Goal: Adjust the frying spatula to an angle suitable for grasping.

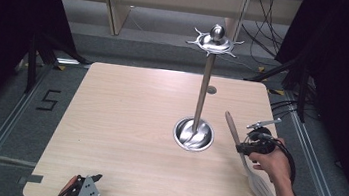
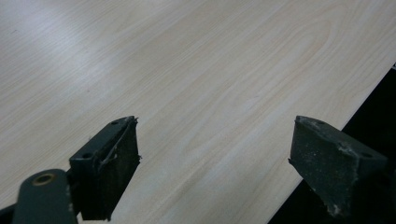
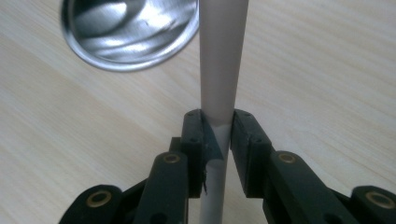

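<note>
A spatula [image 1: 261, 188] with a pale handle and a slotted metal blade lies slantwise at the table's right side, handle pointing away from the person. My right gripper [image 1: 244, 148] is shut on the handle's middle. In the right gripper view the jaws [image 3: 217, 126] clamp the pale handle [image 3: 219, 56] from both sides. Whether the blade rests on the table I cannot tell. A steel utensil stand [image 1: 203, 91] rises from a round dish base [image 1: 193, 134] just left of the spatula, with a hook ring [image 1: 214, 41] on top. My left gripper [image 1: 105, 189] hangs open and holding nothing at the front left edge.
The light wooden table [image 1: 124, 122] is bare on its left half. The left gripper view has the open gripper [image 2: 215, 140] over the table [image 2: 196, 70] near its edge. The stand's shiny base [image 3: 128, 30] lies close ahead of the right gripper. Cables and dark frames surround the table.
</note>
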`<state>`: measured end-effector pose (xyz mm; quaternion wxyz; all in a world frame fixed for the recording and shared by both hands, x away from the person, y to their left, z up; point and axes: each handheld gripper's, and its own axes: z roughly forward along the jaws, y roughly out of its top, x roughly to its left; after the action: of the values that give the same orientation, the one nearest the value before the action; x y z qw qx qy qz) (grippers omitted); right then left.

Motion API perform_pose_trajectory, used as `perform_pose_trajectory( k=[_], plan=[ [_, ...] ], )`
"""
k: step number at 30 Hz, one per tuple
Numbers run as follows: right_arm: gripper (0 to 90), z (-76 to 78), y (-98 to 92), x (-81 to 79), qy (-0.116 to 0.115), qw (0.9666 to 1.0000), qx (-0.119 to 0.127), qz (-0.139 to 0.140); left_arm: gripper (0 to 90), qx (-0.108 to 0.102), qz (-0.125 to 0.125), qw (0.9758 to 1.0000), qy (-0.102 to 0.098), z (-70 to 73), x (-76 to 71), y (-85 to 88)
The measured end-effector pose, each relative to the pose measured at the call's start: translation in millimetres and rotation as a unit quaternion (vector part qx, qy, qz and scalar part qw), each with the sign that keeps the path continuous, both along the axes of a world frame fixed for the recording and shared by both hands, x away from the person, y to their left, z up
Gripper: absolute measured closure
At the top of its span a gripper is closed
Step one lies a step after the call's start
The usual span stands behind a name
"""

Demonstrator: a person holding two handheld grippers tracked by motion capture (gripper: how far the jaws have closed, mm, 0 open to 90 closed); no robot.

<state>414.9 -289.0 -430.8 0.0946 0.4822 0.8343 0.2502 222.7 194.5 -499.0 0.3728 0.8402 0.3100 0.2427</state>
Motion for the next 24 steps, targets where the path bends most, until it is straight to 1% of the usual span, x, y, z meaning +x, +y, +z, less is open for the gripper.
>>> perform_pose_trajectory(
  k=[1, 2, 3, 4, 5, 6, 7, 8, 9, 10, 11, 12, 13, 14, 15, 16, 17, 18, 19, 20, 21, 22, 23, 24],
  plan=[
    [76.0, 0.0, 0.0, 0.0, 0.000, 1.0000, 0.000, 0.000, 14.9, 0.007, 0.000, 1.0000, -0.001, 0.3, 0.3, 0.3],
    [76.0, 2.7, -1.3, -3.4, -0.006, 1.0000, 0.003, -0.003, 14.9, 0.005, 0.000, 1.0000, 0.001, 0.0, -0.1, -0.4],
    [76.0, 6.5, -4.6, -8.5, -0.019, 0.9998, 0.009, 0.001, 14.9, 0.007, -0.001, 1.0000, -0.002, 0.3, -0.1, -0.3],
    [76.0, 6.5, -5.2, -11.0, -0.036, 0.9992, 0.019, 0.000, 14.9, 0.007, -0.001, 1.0000, -0.002, 0.5, -0.2, -0.5],
    [76.0, 9.5, -5.8, -14.9, -0.037, 0.9990, 0.022, -0.005, 14.9, 0.000, -0.003, 1.0000, 0.000, 0.2, -0.5, -1.1],
    [76.1, 10.9, -7.7, -16.9, -0.045, 0.9988, 0.020, 0.002, 14.9, 0.002, 0.000, 1.0000, 0.000, 0.4, -0.4, -0.9],
    [76.1, 14.9, -8.1, -22.4, -0.049, 0.9982, 0.034, -0.009, 14.9, 0.005, -0.001, 1.0000, 0.000, 0.7, -0.3, -0.5],
    [76.1, 16.0, -8.9, -24.6, -0.055, 0.9977, 0.039, -0.008, 14.9, 0.006, -0.001, 1.0000, -0.001, 0.6, -0.2, -0.5],
    [76.1, 16.8, -11.0, -26.7, -0.067, 0.9970, 0.039, 0.001, 14.9, 0.005, -0.001, 1.0000, 0.001, 0.4, -0.4, -0.5],
    [76.0, 18.0, -15.0, -29.0, -0.104, 0.9935, 0.040, 0.024, 14.9, 0.004, 0.001, 1.0000, -0.001, -0.1, -0.5, -0.7],
    [76.0, 18.0, -15.0, -29.0, -0.104, 0.9935, 0.040, 0.024, 14.9, 0.006, -0.001, 1.0000, -0.002, 0.3, -0.1, -0.3],
    [76.1, 20.5, -15.1, -32.0, -0.094, 0.9944, 0.045, 0.018, 14.9, 0.007, -0.001, 1.0000, 0.000, 0.4, -0.2, 0.0],
    [76.1, 22.1, -17.0, -34.9, -0.104, 0.9932, 0.044, 0.025, 14.9, 0.007, 0.000, 1.0000, -0.001, 0.5, -0.2, 0.1],
    [76.1, 26.4, -14.5, -44.3, -0.099, 0.9927, 0.069, 0.006, 14.9, 0.007, 0.000, 1.0000, -0.001, 0.7, -0.2, 0.1],
    [76.1, 26.4, -14.5, -44.3, -0.099, 0.9927, 0.069, 0.006, 14.9, 0.007, -0.001, 1.0000, -0.001, 0.7, -0.2, 0.1],
    [76.1, 29.0, -15.4, -49.7, -0.123, 0.9891, 0.080, 0.013, 14.9, 0.009, -0.002, 1.0000, -0.002, 0.7, -0.1, 0.0],
    [76.1, 29.0, -15.4, -49.7, -0.123, 0.9891, 0.080, 0.013, 14.9, 0.007, -0.001, 1.0000, -0.001, 0.4, -0.2, -0.2],
    [76.1, 31.5, -17.4, -53.9, -0.146, 0.9851, 0.088, 0.023, 14.9, 0.009, -0.002, 0.9999, -0.003, 0.7, 0.0, 0.1],
    [76.1, 31.5, -17.4, -53.9, -0.146, 0.9851, 0.088, 0.023, 14.9, 0.007, 0.000, 1.0000, -0.001, 0.4, -0.5, -0.3],
    [76.2, 35.7, -17.4, -58.8, -0.147, 0.9846, 0.093, 0.023, 14.9, 0.003, 0.000, 1.0000, -0.002, 0.3, -0.6, -0.9],
    [76.2, 35.7, -17.4, -58.8, -0.147, 0.9846, 0.093, 0.023, 14.9, 0.002, 0.000, 1.0000, -0.002, 0.3, -0.6, -1.0],
    [76.2, 36.8, -18.8, -59.3, -0.151, 0.9835, 0.097, 0.024, 14.9, 0.003, 0.000, 1.0000, -0.002, 0.4, -0.6, -0.9],
    [76.2, 37.1, -20.2, -59.8, -0.164, 0.9808, 0.104, 0.023, 14.9, 0.011, -0.001, 0.9999, -0.004, 0.8, -0.2, -0.2],
    [76.2, 37.4, -20.9, -60.7, -0.162, 0.9806, 0.108, 0.023, 14.9, 0.011, 0.001, 0.9999, -0.005, 0.6, -0.1, -0.2]
  ],
)
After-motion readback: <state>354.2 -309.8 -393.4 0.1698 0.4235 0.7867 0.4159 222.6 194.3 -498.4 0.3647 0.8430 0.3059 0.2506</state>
